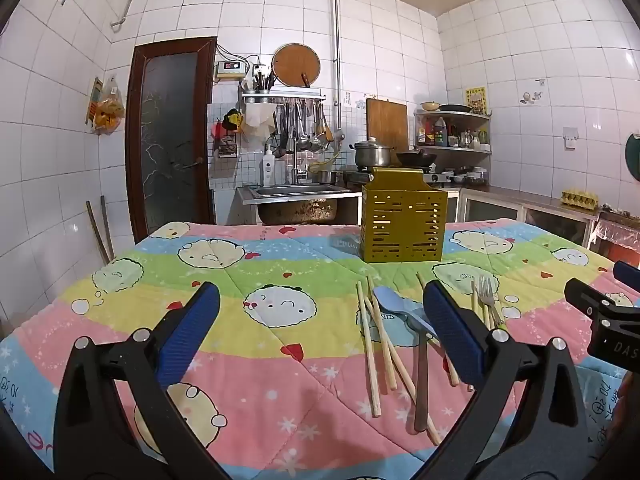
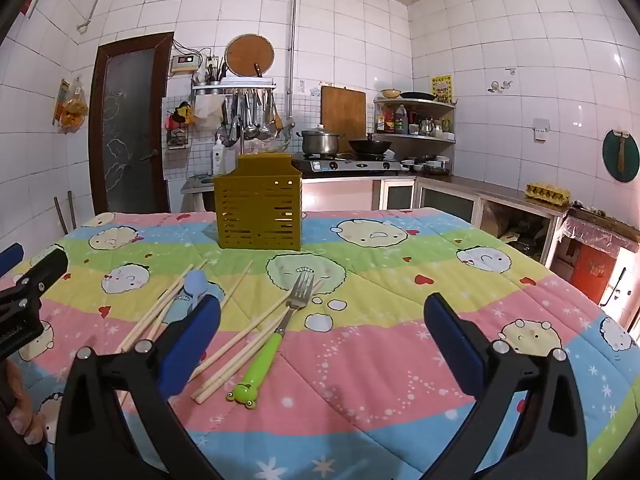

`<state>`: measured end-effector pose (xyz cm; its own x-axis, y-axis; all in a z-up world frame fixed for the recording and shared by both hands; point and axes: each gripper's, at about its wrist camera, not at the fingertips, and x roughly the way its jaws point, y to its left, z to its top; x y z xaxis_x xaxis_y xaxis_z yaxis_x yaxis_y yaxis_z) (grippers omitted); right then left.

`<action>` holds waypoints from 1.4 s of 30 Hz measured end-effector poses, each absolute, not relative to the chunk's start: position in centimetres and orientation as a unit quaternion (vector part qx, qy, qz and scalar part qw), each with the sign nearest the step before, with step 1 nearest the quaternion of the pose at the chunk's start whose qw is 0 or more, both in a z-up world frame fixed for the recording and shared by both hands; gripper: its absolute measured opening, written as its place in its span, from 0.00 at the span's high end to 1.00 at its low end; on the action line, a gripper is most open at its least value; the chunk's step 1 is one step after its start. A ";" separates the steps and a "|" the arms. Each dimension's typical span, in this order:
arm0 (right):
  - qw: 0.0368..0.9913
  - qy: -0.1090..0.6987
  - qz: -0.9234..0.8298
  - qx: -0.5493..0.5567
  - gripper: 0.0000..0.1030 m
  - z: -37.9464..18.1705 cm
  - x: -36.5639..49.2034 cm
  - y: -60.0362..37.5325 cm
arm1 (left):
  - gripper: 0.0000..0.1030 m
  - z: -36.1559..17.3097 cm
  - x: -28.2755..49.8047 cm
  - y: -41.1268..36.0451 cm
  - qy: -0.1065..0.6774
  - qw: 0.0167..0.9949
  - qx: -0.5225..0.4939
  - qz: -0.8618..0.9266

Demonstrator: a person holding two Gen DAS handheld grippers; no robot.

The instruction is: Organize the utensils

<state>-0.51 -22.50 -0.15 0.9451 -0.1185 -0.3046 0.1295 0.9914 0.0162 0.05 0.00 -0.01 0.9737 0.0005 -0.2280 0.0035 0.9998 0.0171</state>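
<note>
A gold slotted utensil holder [image 1: 404, 220] stands upright at the far side of the table; it also shows in the right wrist view [image 2: 258, 210]. Before it lie several wooden chopsticks [image 1: 370, 354] [image 2: 240, 344], a blue spoon [image 1: 394, 304] [image 2: 196, 282] with a brown handle, and a fork [image 1: 486, 290] [image 2: 300, 292] with a green frog handle [image 2: 258, 370]. My left gripper [image 1: 320, 332] is open and empty, left of the utensils. My right gripper [image 2: 322, 344] is open and empty, with the fork and chopsticks by its left finger.
The table wears a pastel cartoon quilt [image 1: 256, 280] [image 2: 400, 280]. Behind it are a sink [image 1: 296, 196], a stove with a pot [image 2: 320, 142] and wok [image 2: 370, 146], and a counter along the right wall [image 2: 500, 196]. The other gripper shows at each view's edge [image 1: 604, 320] [image 2: 24, 296].
</note>
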 end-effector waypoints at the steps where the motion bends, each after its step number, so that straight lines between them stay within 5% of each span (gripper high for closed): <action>1: 0.986 0.155 -0.063 0.017 0.04 -0.2 -0.5 -22.5 | 0.05 0.0 0.0 0.0 0.115 0.993 0.009 -0.001; 42: 0.987 0.148 -0.067 0.011 0.04 0.3 -1.0 -22.7 | 0.05 0.0 0.0 0.0 0.107 0.994 0.010 -0.001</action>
<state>-1.02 -22.67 0.26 0.9474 -0.1297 -0.2927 0.1363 0.9907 0.0022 -0.03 0.01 0.01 0.9769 0.0006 -0.2136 0.0036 0.9998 0.0190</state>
